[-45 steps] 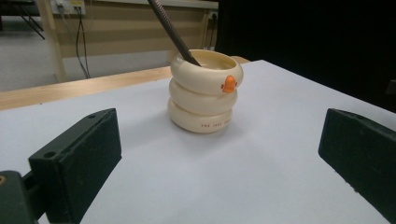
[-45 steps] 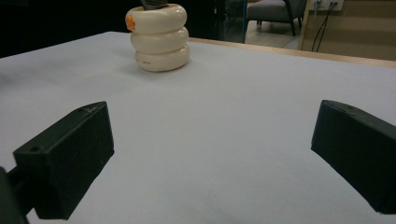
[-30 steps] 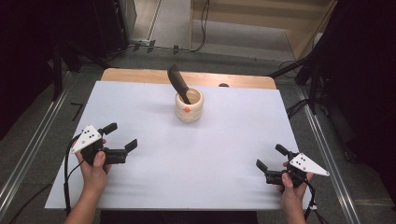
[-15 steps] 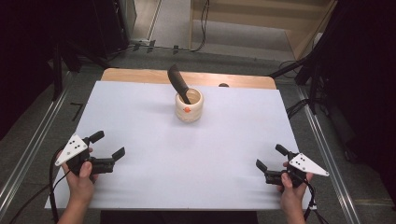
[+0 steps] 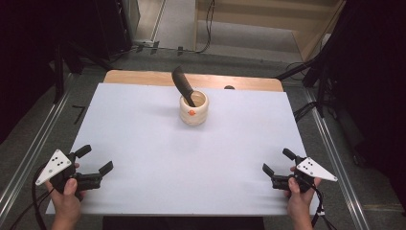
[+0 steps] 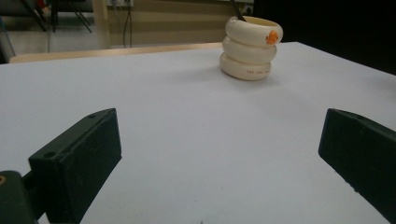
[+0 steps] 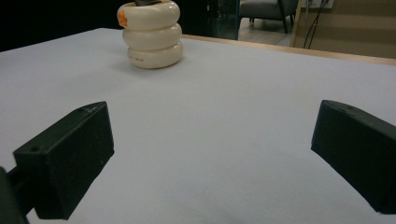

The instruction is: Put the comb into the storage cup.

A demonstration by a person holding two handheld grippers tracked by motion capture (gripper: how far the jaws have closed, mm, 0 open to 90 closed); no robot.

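A cream ribbed cup (image 5: 193,109) with a small orange mark stands at the back middle of the white table (image 5: 191,158); a dark utensil (image 5: 182,84) leans out of it toward the back left. The same cup (image 6: 251,46) stands ahead in the left gripper view, and the cup (image 7: 151,35) appears far left in the right gripper view. My left gripper (image 5: 94,159) is open near the front left corner, with nothing between its jaws. My right gripper (image 5: 278,161) is open near the front right edge, also holding nothing. Both point toward the cup from far off.
A wooden strip (image 5: 143,76) runs along the table's far edge. Metal rails (image 5: 28,158) flank the table on both sides, and cables trail from each gripper. Dark equipment and stands surround the table; a chair (image 7: 264,11) stands beyond it.
My left gripper has pulled back toward the front left corner of the table, staying open. The right gripper and the cup have not moved.
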